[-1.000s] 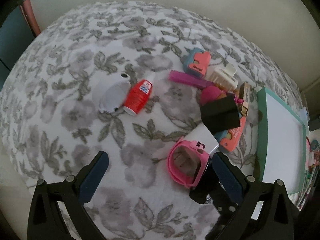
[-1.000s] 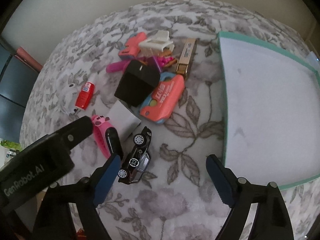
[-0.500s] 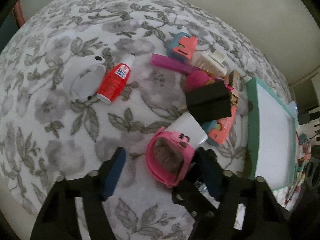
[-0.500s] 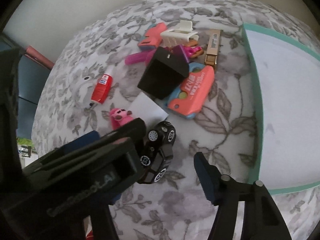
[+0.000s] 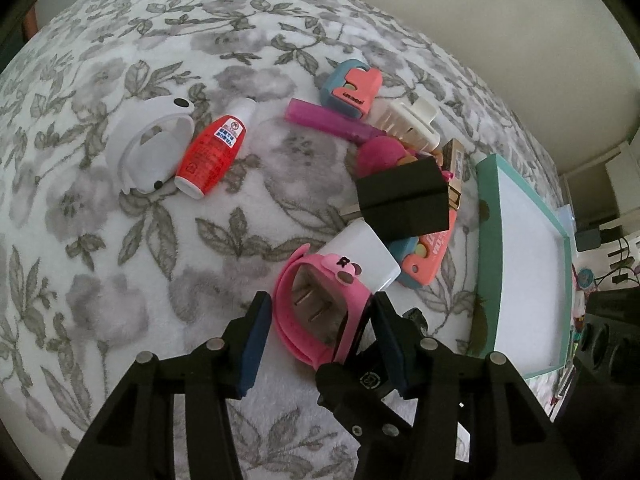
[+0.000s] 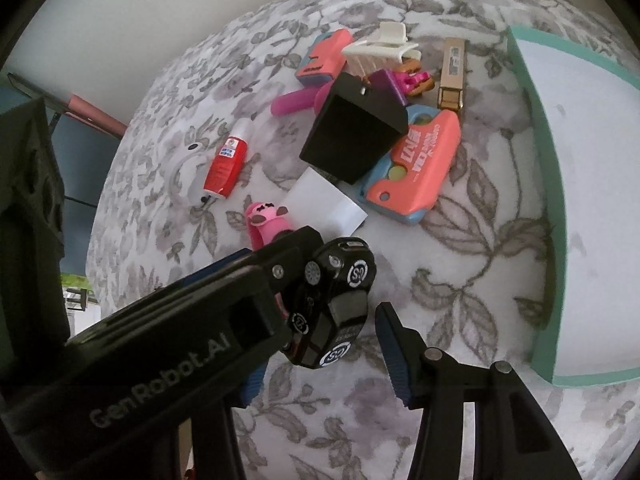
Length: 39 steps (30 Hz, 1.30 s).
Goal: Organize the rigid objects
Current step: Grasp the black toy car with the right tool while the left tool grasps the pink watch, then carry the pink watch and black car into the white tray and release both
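Observation:
A pink watch band [image 5: 320, 312] lies on the floral cloth, leaning on a white charger [image 5: 362, 256]. My left gripper [image 5: 320, 340] straddles the band, its jaws close on both sides with a thin gap at the left pad [image 5: 254, 344]. A black toy car [image 6: 334, 312] lies just right of the band. My right gripper [image 6: 324, 356] is open around the car; the left gripper's body [image 6: 160, 356] hides its left finger. The pink band also shows in the right wrist view [image 6: 266, 220].
A teal tray [image 6: 552, 208] with a white floor stands at the right. A pile holds a black box [image 6: 352, 136], a coral case [image 6: 416, 168], a gold tube [image 6: 452, 76], a white claw clip [image 6: 380, 50] and a magenta tube [image 5: 332, 124]. A red bottle [image 5: 214, 152] and white holder [image 5: 152, 148] lie left.
My left gripper has moved forward and narrowed around the pink band. My right gripper has come forward over the black car, and the left gripper now crosses its view.

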Motion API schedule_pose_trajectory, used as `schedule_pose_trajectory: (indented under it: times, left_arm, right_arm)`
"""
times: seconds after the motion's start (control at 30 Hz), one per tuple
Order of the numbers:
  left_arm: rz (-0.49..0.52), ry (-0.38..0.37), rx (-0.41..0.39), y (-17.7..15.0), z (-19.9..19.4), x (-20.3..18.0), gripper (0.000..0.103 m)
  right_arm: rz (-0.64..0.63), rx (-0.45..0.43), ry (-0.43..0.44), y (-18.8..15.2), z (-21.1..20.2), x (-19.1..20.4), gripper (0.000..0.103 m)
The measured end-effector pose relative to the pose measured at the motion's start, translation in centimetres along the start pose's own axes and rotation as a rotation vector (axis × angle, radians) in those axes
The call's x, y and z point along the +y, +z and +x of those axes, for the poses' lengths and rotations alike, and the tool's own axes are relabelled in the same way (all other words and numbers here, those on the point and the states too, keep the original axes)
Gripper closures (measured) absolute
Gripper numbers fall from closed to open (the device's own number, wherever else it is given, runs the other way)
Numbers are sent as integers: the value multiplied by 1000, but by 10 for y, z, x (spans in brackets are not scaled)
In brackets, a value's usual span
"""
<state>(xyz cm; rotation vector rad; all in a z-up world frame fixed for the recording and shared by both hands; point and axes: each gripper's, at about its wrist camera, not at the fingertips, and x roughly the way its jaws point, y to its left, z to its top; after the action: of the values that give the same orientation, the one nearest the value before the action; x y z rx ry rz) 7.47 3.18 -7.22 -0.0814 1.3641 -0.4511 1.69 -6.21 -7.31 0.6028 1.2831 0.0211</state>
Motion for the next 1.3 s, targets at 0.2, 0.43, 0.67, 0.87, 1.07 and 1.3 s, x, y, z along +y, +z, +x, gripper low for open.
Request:
schedule_pose_trajectory:
  times: [0.2,0.43,0.67,0.87,1.07,1.3]
  left_arm:
    - [-9,-1,-2,0,0,1,51]
    - [1,21,-12,-2,1,-3,51]
    - [30,67,-24,-4,1,-13,53]
    - [39,92,-22,-6,-5,-18,53]
    - [72,109,-64,-5,-28,-34,53]
    - [137,104,-78,7,-47,-76,53]
  right_arm:
    - [12,5,30,0,-1,0,59]
    - [48,-7,3,-3,-16,-16,65]
    - [112,-8,-25,-7,-30,-39,65]
    - [161,-49,-1,-5,-46,-54,65]
    - [179,-132,42,-1,-71,-58,65]
    - [176,-331,-177,7,-117,-69,65]
